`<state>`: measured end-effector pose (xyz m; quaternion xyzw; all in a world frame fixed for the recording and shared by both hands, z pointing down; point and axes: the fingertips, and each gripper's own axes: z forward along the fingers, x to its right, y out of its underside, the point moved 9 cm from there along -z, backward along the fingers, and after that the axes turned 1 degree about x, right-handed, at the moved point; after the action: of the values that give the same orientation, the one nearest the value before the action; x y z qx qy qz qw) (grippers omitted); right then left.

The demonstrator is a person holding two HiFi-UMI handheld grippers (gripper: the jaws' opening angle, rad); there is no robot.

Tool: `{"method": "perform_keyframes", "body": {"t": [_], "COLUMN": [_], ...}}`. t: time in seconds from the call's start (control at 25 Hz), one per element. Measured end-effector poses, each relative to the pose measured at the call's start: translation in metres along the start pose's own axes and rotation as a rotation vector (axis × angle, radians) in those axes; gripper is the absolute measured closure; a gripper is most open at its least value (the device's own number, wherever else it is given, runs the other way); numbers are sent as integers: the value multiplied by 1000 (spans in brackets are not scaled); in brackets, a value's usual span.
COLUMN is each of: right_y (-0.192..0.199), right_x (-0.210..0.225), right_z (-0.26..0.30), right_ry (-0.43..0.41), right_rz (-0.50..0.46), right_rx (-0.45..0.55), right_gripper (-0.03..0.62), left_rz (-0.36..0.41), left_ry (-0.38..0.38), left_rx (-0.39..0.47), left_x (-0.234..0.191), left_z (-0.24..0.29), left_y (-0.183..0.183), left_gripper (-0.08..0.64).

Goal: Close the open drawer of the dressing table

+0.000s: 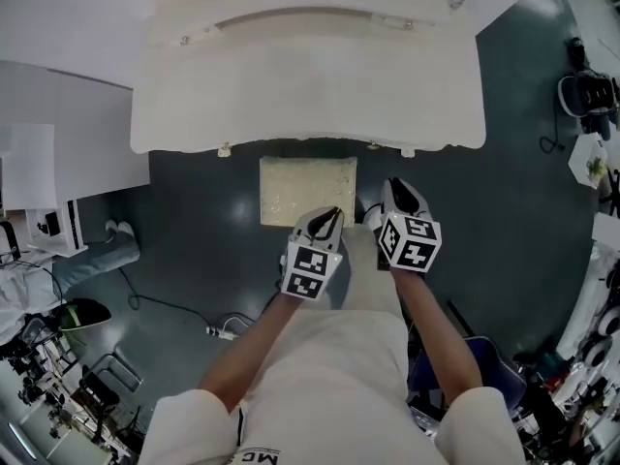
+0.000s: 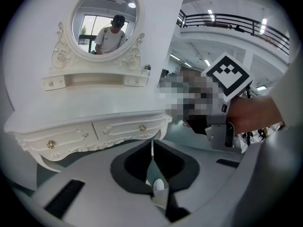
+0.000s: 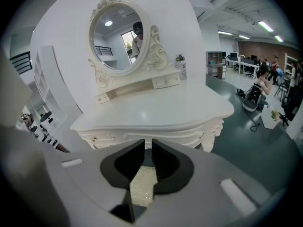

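At the far side, the dressing table [image 1: 310,76] has both drawers [image 2: 118,129] flush, so closing seems done. Nearer, the left gripper [image 1: 336,213] has its jaws together and the right gripper [image 1: 394,186] has them slightly apart; both are empty.

You have one white dressing table [image 1: 310,85] with carved trim across the upper half of the head view, and one cream square cushioned stool [image 1: 308,190] just below it at centre. In the left gripper view, count one oval carved-frame mirror [image 2: 105,20] at upper left, two small shelf drawers [image 2: 53,82] under it, two wide front drawers [image 2: 61,141] at lower left, and four gold knobs [image 2: 50,144] on them. One small bottle [image 3: 180,66] stands right of the mirror in the right gripper view. You hold two white handheld grippers, the left gripper [image 1: 336,213] and the right gripper [image 1: 393,186], each with one black-and-white marker cube [image 1: 312,271].
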<state>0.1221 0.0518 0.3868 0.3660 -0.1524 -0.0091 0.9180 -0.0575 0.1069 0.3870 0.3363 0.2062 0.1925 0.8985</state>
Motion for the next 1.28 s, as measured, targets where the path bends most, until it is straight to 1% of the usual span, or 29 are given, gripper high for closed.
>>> {"method": "perform_keyframes", "body": {"t": [0.12,0.32,0.44,0.6,0.72,0.92,1.12,1.28], "right_y": [-2,2,-3,-11,-17,-26,-35,-40], "right_x": [-6,-15,-20,-30,-37,-46,-56,-65], "right_z": [-13,-32,-43,-56,-66,-85,-106,-124], "right_ry": [3,18,16,-2,-18,-33,-33,-61], "right_rz": [-7,-4,5,-13,-19,-30,-73,-106], "right_rx": [17,9,34,63,93,144,207,266], "right_gripper": [546,546,546,546,546,549,551,586], "left_rz": [10,27,19,-4,-13,-2,8,44], "left_ry": [10,16,15,22,27,30,31,42], "left_rx": [15,43,69,122,151,173,189,218], "left_x": [3,6,4,5,8,14,19,24], "left_z": [-8,-19,-26,-38,-50,-67,-82,-92], "left_y": [-5,-11,-22,-34,-46,-56,-61,-67], "left_gripper": [537,537,537,537,537,537,537,543]}}
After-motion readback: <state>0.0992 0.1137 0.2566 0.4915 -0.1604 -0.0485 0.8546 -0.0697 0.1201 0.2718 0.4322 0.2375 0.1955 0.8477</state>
